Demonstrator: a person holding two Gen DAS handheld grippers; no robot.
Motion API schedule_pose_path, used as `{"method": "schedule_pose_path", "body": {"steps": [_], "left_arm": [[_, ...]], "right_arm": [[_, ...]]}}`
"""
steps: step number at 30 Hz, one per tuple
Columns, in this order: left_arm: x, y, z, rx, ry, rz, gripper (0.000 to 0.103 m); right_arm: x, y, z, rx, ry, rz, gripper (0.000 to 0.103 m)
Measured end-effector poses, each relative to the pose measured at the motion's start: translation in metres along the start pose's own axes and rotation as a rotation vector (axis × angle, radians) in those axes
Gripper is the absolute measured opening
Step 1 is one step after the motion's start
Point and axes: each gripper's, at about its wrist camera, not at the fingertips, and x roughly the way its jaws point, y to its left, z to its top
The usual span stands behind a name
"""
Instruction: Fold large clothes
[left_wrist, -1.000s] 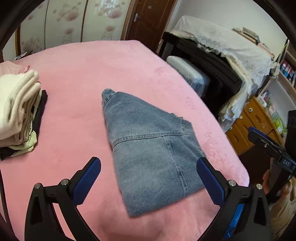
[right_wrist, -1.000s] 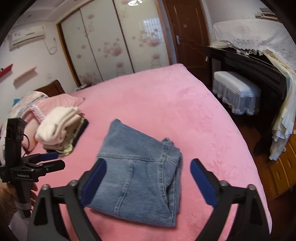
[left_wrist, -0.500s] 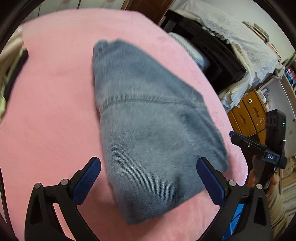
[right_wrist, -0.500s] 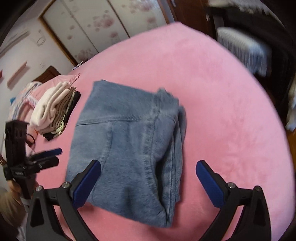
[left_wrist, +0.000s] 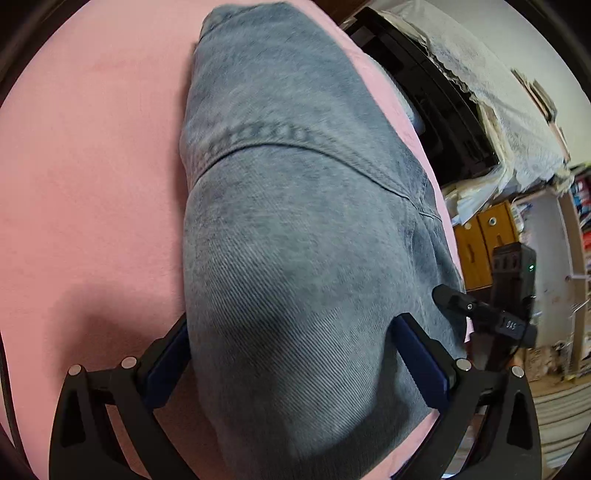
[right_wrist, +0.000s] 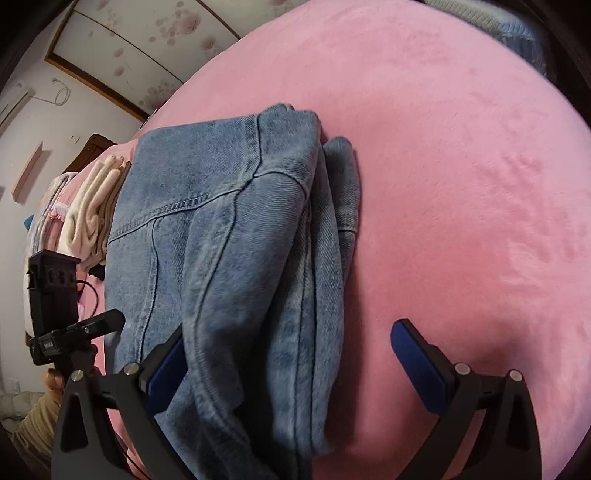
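Observation:
Folded blue jeans (left_wrist: 295, 229) lie on the pink bed (left_wrist: 92, 184). My left gripper (left_wrist: 291, 354) is open, its blue pads straddling the near end of the jeans, the denim filling the gap. In the right wrist view the jeans (right_wrist: 229, 258) show stacked folded layers on their right edge. My right gripper (right_wrist: 288, 354) is open, with the left pad under or against the jeans' near edge and the right pad over bare bed. The right gripper also shows in the left wrist view (left_wrist: 484, 314), and the left gripper in the right wrist view (right_wrist: 74, 328).
A stack of folded cream and dark clothes (right_wrist: 96, 206) lies on the bed beyond the jeans, to the left. A dark piano with a lace cover (left_wrist: 461, 110) and a wooden cabinet (left_wrist: 484, 243) stand past the bed's right edge.
Both grippers have dropped low and moved forward onto the near end of the jeans, which now fill the views. The jaws stay open.

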Motion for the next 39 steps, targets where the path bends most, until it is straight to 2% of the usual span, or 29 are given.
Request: {"method": "schedule_pose_path", "body": {"steps": [3,6,8,10,12,15,17,19,20,22,28,32,39], "left_arm": [[0.011,0.008,0.002,-0.032,0.013,-0.042,0.103],[0.02,0.01,0.004,-0.017,0.02,-0.06,0.103],[0.023,0.011,0.007,-0.009,0.024,-0.065,0.103],[0.029,0.009,0.012,0.005,0.041,-0.059,0.103],[0.032,0.009,0.018,0.012,0.067,-0.055,0.103],[0.042,0.007,0.029,0.021,0.108,-0.062,0.103],[0.045,0.005,0.034,0.027,0.12,-0.071,0.103],[0.046,0.002,0.036,0.054,0.109,-0.053,0.101],[0.046,-0.003,0.037,0.073,0.096,-0.032,0.099],[0.042,-0.008,0.031,0.094,0.069,0.005,0.087],[0.016,-0.048,0.014,0.189,-0.013,0.123,0.065],[-0.014,-0.068,-0.017,0.236,-0.01,0.141,0.061],[-0.089,-0.06,-0.081,0.216,0.032,0.132,0.061]], "right_arm": [[0.003,-0.005,0.004,0.005,-0.006,0.053,0.103],[0.008,-0.005,0.009,-0.014,-0.014,0.084,0.103],[0.015,-0.001,0.012,-0.038,-0.016,0.109,0.1],[0.021,0.003,0.017,-0.058,-0.002,0.153,0.088],[0.03,0.004,0.022,-0.064,0.028,0.178,0.087],[0.041,0.009,0.028,-0.085,0.061,0.17,0.085],[0.044,0.017,0.029,-0.107,0.067,0.152,0.079],[0.043,0.022,0.026,-0.118,0.064,0.174,0.059],[0.044,0.026,0.025,-0.116,0.062,0.189,0.057],[0.039,0.03,0.021,-0.117,0.035,0.174,0.048],[0.012,0.049,0.004,-0.098,-0.062,0.116,0.034],[-0.017,0.075,-0.024,-0.116,-0.096,0.089,0.032],[-0.047,0.137,-0.091,-0.153,-0.055,0.118,0.03]]}}
